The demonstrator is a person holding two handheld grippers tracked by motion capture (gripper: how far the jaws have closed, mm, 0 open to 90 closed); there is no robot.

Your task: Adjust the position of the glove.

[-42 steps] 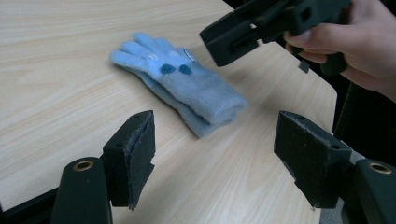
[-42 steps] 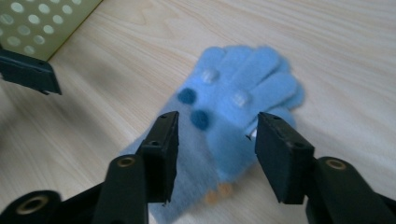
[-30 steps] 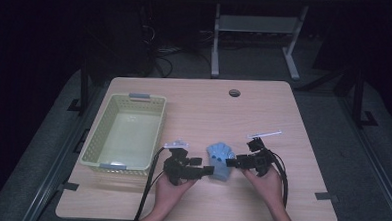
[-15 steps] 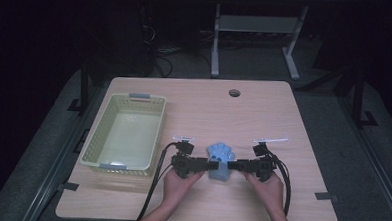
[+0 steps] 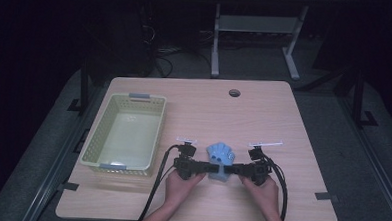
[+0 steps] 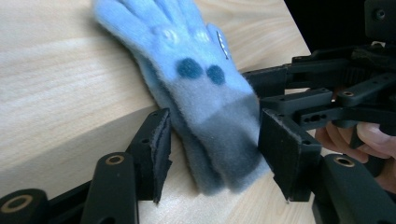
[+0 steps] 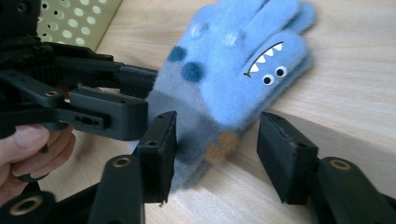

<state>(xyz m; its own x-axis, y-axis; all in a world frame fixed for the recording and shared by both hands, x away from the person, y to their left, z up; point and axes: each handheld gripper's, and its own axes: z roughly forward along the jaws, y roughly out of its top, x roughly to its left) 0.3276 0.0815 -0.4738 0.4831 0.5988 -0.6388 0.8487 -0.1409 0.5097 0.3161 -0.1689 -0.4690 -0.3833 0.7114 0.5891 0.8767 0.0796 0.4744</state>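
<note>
On the wooden table (image 5: pixel 283 124), both grippers' closing jaws bracket the glove (image 5: pixel 220 159), seemingly unpressed.

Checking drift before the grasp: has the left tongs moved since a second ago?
Yes. The left tongs swung from angled to level, its tips now at the blue glove, its body nearer the basket.

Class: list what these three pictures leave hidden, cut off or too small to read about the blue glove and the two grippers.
- Glove, high view: face print too small to read.
- Glove fingertips, left gripper view: cut off by the top edge.
- Glove cuff, right gripper view: its near corner hidden behind the right gripper.
- Left gripper: its jaws have just been closing around the cuff; pad contact unclear.
</note>
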